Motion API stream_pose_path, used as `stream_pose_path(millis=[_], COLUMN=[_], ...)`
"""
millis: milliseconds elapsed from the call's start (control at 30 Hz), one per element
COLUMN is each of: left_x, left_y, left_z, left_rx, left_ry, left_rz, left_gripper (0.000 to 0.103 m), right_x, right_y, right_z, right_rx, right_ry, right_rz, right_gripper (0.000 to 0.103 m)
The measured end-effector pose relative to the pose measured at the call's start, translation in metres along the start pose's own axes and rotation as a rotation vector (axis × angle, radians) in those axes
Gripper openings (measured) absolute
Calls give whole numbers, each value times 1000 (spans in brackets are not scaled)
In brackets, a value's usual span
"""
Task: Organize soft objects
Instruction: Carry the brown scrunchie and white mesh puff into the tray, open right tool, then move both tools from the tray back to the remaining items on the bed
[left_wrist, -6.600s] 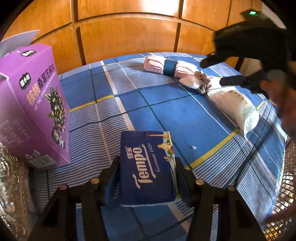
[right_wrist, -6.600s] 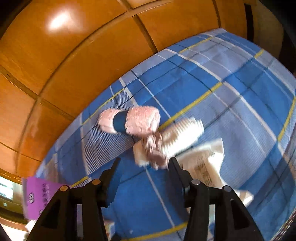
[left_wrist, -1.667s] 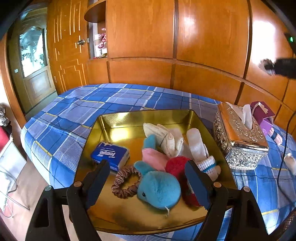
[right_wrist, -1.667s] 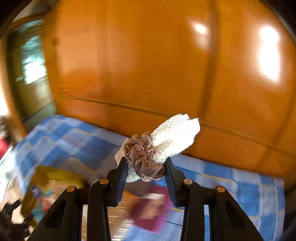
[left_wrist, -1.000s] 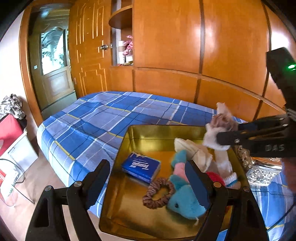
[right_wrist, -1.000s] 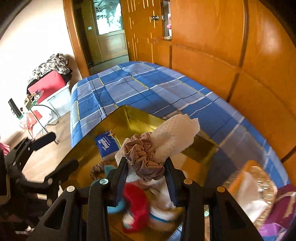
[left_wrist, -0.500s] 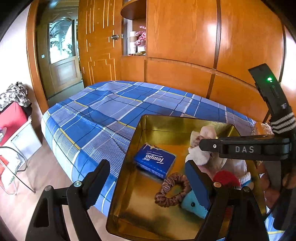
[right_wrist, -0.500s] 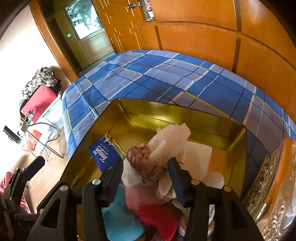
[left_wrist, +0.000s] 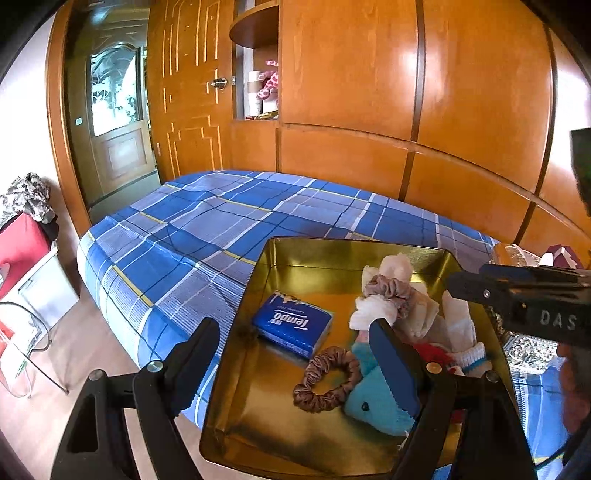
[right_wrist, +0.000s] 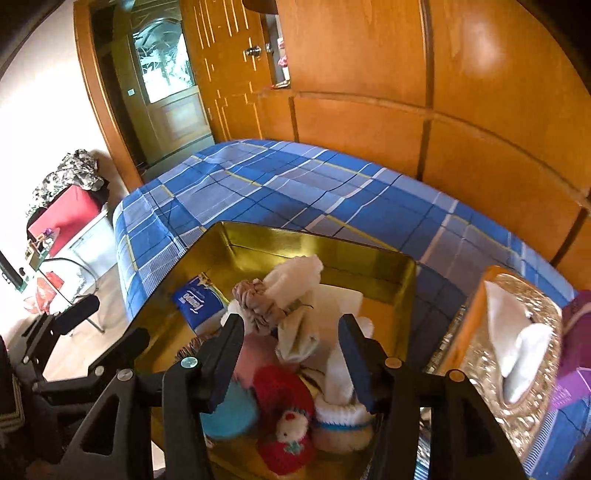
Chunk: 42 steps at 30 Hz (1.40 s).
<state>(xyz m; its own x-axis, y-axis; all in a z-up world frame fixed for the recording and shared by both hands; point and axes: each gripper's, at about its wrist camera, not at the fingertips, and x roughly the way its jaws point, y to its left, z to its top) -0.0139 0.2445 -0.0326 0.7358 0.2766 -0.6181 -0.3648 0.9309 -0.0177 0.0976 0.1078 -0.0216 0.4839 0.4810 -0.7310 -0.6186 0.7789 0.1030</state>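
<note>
Soft objects: heaped in the right half of the gold tin (left_wrist: 236, 373), which sits on the near edge of the blue plaid bed (left_wrist: 207, 225).
Bed: its far side meets the wood-panelled wall.
Tin: a second ago the bundle was carried above it; now the bundle lies inside, on top of the pile.
Left gripper (left_wrist: 295, 354): jaws spread wide and empty, hovering over the tin's near left part.
Right gripper (right_wrist: 291, 354): jaws opening, pads clear of the bundle, which rests just beyond them; it was clamped between them a second ago.
White cloth bundle (right_wrist: 291, 291): wrapped by a taupe scrunchie (right_wrist: 255, 299), lying over the socks.
Tissue pack (left_wrist: 291, 325): blue, flat at the tin's left.
Brown scrunchie (left_wrist: 327, 380): near the pack, seemingly touching the blue plush (left_wrist: 376, 402).
</note>
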Motion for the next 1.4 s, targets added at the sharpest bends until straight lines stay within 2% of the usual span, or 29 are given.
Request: stream_pose_path(millis=[500,767,1167,1400], left_x=[-8,-12,-18,-24], left_y=[-16,-23,-43,-58], left_z=[-3,-4,-10,-14], left_rx=[32,55,106,153], left_ry=[-8,-14,-12,-14], left_rz=[-41,-64,-103,-142], left_gripper=[83,83,83,83], right_x=[-44,-71,-117,-143], right_y=[0,-13,-88,-153], right_z=[-16,-25,-53,-83], right_rx=[-27,-7,146,285], right_ry=[-110,-169,-214,-210], right_rz=[-80,-122,-256,-367], right_gripper=[54,54,53,53])
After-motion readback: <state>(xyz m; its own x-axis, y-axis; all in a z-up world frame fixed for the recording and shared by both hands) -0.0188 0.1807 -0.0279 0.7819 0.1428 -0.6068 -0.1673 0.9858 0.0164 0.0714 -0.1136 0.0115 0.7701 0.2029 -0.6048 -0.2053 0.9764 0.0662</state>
